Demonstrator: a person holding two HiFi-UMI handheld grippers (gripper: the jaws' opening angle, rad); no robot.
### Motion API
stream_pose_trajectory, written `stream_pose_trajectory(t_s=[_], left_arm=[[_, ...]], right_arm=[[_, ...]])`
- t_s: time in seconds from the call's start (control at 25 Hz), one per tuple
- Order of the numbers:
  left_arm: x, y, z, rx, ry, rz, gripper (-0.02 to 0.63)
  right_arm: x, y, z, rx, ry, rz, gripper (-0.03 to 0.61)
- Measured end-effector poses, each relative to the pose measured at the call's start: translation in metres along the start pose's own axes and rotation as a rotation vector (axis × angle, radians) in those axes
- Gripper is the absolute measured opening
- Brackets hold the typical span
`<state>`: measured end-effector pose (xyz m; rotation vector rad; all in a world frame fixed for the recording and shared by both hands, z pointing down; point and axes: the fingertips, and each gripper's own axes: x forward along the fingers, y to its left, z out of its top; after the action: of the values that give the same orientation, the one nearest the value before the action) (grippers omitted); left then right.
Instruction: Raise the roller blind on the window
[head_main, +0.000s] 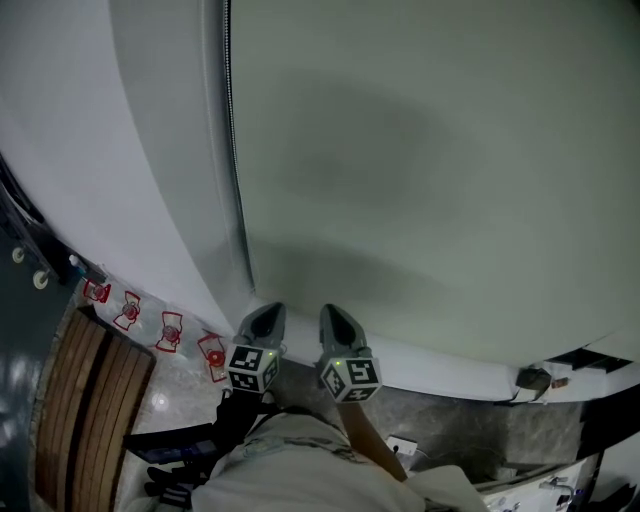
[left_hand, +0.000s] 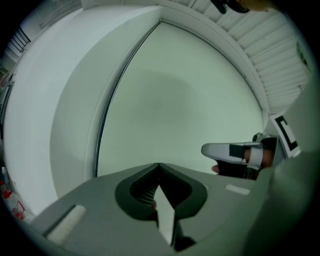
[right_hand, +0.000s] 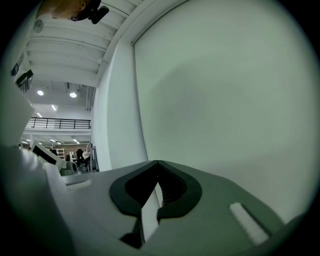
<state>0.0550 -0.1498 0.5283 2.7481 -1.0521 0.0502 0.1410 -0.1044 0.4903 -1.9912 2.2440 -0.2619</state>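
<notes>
A: Left side?
B: Bead chain (head_main: 236, 160) hanging along the blind's left edge. Left gripper (head_main: 262, 325) near the sill (head_main: 450, 365), clenched on nothing.
A: Right side?
B: Right gripper (head_main: 338, 325) just beside it, likewise clenched and empty. Roller blind (head_main: 420, 170) down over the window, facing both grippers.

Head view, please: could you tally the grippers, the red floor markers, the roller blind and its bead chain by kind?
grippers: 2 (left gripper, right gripper)
red floor markers: 4
roller blind: 1
bead chain: 1
total: 8
</notes>
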Motion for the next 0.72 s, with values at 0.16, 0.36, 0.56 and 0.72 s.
stream_pose_trajectory(t_s=[0.16,0.36,0.56,0.72], left_arm=[[0.019,0.048,-0.003,-0.004,0.02,0.008,-0.002],[0.029,0.063,0.006,0.0,0.006,0.083,-0.002],[0.033,0.07,0.016,-0.009,-0.021,0.148,-0.002],[0.028,0.077,0.014,-0.019,-0.03,0.186,-0.002]], right_arm=[[0.049,0.01,-0.01,0.0,0.024,0.013,0.002],[0.07,0.016,-0.005,-0.008,0.035,0.106,0.002],[0.088,0.026,0.011,-0.036,0.025,0.219,0.002],[0.107,0.047,0.023,-0.071,0.016,0.338,0.002]])
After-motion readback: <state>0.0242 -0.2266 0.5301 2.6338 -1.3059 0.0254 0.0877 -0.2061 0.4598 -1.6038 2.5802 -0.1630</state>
